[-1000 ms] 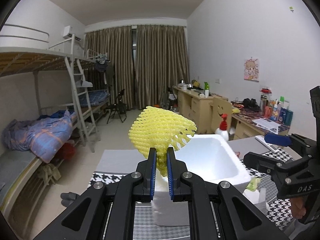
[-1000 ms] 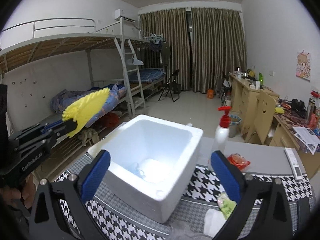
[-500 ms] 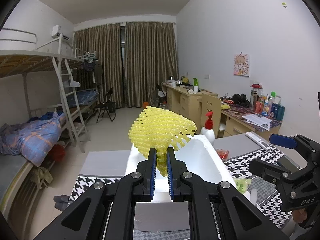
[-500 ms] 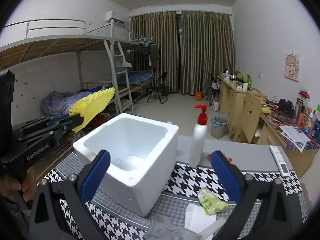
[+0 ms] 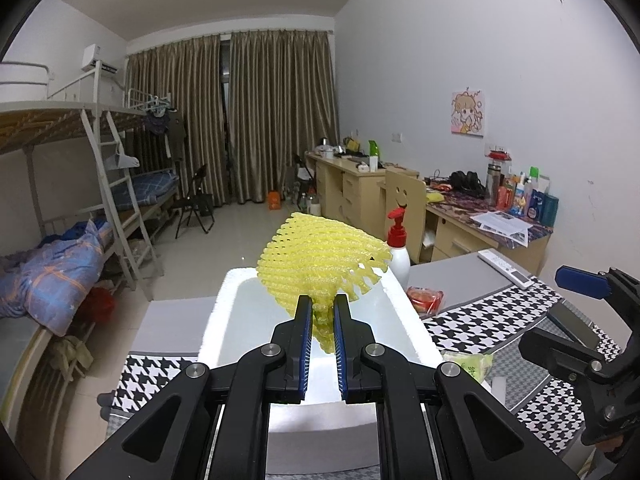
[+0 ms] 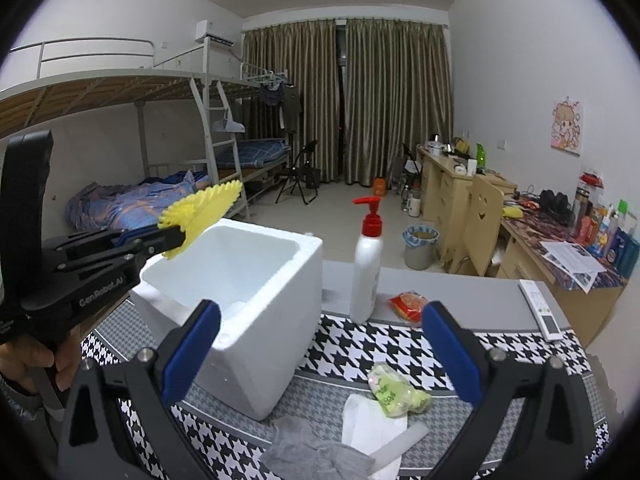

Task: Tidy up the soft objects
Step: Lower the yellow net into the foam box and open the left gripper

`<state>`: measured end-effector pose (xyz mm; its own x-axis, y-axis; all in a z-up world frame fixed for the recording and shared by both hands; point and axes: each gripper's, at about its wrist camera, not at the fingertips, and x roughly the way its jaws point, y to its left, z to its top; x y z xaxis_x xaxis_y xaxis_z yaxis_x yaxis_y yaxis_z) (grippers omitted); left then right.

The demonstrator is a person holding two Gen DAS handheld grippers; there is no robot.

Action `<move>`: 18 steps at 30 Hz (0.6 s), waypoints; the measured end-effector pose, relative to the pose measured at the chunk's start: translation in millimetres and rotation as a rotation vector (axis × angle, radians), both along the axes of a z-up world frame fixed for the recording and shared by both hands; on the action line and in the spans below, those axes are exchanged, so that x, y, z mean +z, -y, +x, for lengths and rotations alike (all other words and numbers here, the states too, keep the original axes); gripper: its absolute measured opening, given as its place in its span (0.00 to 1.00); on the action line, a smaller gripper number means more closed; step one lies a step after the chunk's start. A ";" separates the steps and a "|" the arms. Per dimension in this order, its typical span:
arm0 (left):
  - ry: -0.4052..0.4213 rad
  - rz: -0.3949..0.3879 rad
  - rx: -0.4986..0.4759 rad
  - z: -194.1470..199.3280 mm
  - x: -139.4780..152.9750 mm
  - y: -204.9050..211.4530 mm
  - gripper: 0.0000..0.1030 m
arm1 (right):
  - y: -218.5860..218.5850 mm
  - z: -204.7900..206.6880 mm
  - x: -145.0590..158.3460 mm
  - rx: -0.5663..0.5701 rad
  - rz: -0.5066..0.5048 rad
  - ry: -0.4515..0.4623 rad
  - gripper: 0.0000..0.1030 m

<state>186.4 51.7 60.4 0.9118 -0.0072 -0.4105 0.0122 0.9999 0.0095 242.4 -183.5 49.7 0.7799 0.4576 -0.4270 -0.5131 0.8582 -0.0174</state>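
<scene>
My left gripper (image 5: 321, 320) is shut on a yellow foam fruit net (image 5: 324, 264) and holds it above the open white foam box (image 5: 240, 316). In the right wrist view the net (image 6: 200, 216) hangs over the near left rim of the box (image 6: 280, 300). My right gripper (image 6: 320, 348) is open and empty, to the right of the box, above a green-yellow soft packet (image 6: 396, 392), a white tissue (image 6: 372, 428) and a grey cloth (image 6: 316, 452) on the checked mat.
A white pump bottle (image 6: 368, 268) with a red top stands right of the box. A red snack packet (image 6: 412, 304) and a white remote (image 6: 544, 312) lie on the grey table. Bunk beds stand left, desks right.
Both grippers have drawn back from the box, which looks smaller and farther left in the right wrist view. The left gripper still holds the net over the box.
</scene>
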 end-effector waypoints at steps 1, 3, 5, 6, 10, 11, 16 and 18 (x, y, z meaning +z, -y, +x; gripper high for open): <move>-0.006 0.004 -0.003 1.9 -0.7 0.4 0.12 | 1.0 0.8 -0.7 -0.002 0.002 -0.003 0.99; -0.017 0.011 -0.001 6.4 -2.8 1.1 0.13 | 3.6 2.0 -1.9 -0.007 0.007 -0.009 0.99; -0.029 0.012 0.000 9.8 -5.2 1.2 0.31 | 7.6 3.5 -2.3 -0.011 0.018 -0.020 0.99; -0.035 0.011 -0.003 11.2 -6.0 1.4 0.39 | 8.7 4.1 -1.6 -0.014 0.021 -0.021 0.99; -0.025 -0.011 -0.027 7.8 -5.5 1.9 0.81 | 11.3 5.0 -1.5 -0.020 0.025 -0.021 0.99; -0.021 -0.017 -0.028 6.9 -4.9 2.3 0.88 | 11.4 5.0 -1.5 -0.020 0.025 -0.020 0.99; 0.015 -0.015 -0.005 -0.7 -1.0 1.3 0.99 | 13.8 2.0 -0.7 -0.012 0.027 -0.005 0.99; 0.021 -0.020 0.003 -3.4 -0.1 0.5 0.99 | 14.4 1.2 0.0 -0.010 0.031 0.000 0.99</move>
<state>183.0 51.1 60.4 0.9201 -0.0128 -0.3915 0.0093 0.9999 -0.0107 243.6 -197.9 49.7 0.7846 0.4627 -0.4128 -0.5043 0.8635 0.0093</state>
